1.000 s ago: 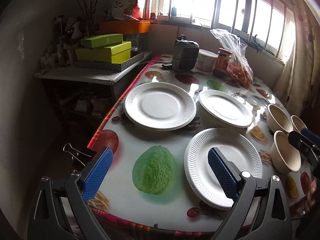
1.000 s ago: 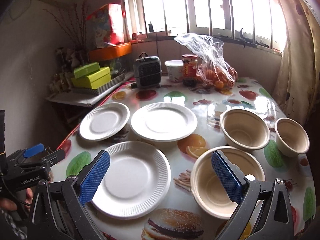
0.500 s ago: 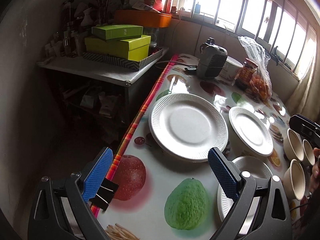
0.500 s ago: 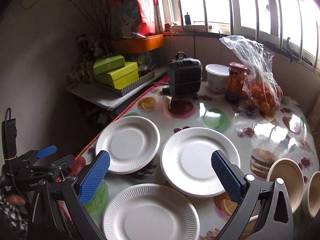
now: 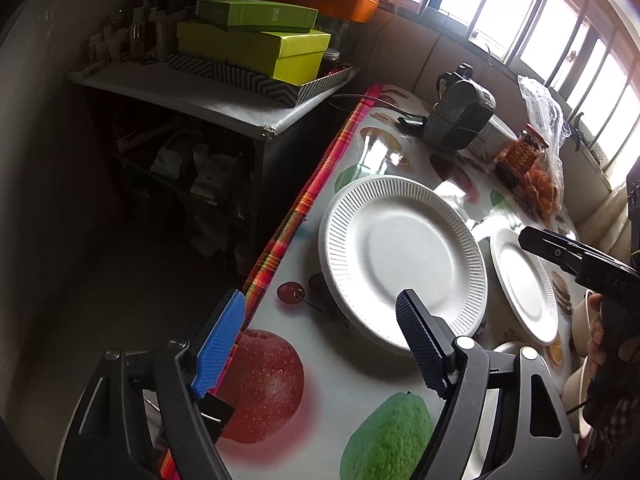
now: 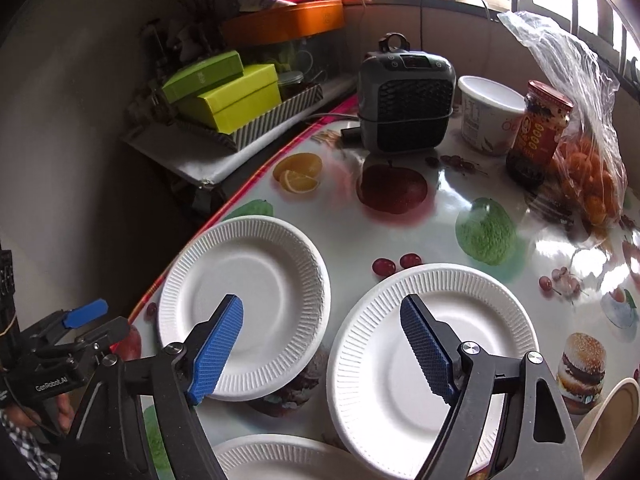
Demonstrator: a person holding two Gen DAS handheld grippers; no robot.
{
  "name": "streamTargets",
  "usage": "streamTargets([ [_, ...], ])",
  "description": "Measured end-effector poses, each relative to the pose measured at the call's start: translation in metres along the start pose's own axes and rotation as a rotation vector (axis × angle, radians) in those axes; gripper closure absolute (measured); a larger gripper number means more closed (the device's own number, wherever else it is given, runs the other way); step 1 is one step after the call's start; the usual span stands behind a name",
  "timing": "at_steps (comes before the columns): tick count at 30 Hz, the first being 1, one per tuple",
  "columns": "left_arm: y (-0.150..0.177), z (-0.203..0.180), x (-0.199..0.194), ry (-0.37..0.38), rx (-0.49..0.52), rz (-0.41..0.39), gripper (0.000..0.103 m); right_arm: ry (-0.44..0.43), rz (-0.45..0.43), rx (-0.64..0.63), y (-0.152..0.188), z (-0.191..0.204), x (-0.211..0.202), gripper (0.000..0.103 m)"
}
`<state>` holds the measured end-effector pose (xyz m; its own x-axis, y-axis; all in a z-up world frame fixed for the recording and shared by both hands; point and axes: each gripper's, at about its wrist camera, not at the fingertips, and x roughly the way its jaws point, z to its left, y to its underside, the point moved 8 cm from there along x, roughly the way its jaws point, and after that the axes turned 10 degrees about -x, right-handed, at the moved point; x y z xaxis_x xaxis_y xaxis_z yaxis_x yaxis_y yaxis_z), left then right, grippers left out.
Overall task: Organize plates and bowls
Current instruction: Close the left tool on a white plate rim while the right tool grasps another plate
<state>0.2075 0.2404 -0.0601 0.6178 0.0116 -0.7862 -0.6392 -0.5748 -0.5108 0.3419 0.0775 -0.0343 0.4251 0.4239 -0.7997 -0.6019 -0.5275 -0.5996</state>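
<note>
Three white paper plates lie on the fruit-print table. In the left wrist view the left plate (image 5: 400, 260) is just ahead of my left gripper (image 5: 320, 344). Its jaws are closing with nothing between them; the right pad hangs over the plate's near rim and the left pad over the table edge. In the right wrist view my right gripper (image 6: 320, 352) hovers over the gap between the left plate (image 6: 244, 304) and the middle plate (image 6: 432, 356), jaws closing on nothing. A third plate (image 6: 280, 456) shows at the bottom, and a beige bowl (image 6: 612, 420) at the lower right.
At the back of the table stand a grey heater (image 6: 406, 104), a white tub (image 6: 486, 112), a red-lidded jar (image 6: 536, 136) and a bag of oranges (image 6: 588, 168). A side table holding green boxes (image 5: 256, 48) lies left of the table's striped edge (image 5: 304, 208).
Both grippers have swung left and forward toward the far plates. The near plate and most bowls have slid out of view. Both pairs of jaws stand narrower than before.
</note>
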Motion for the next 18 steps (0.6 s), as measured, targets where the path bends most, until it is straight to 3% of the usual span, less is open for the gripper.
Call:
streamTargets([
  [6, 0.001, 0.001, 0.018, 0.0, -0.008, 0.049, 0.037, -0.023, 0.068, 0.019, 0.001, -0.002, 0.029, 0.033],
  [18, 0.004, 0.0, 0.033, 0.016, -0.032, 0.106, 0.037, -0.072, 0.15, 0.056, 0.004, -0.007, 0.061, 0.041],
])
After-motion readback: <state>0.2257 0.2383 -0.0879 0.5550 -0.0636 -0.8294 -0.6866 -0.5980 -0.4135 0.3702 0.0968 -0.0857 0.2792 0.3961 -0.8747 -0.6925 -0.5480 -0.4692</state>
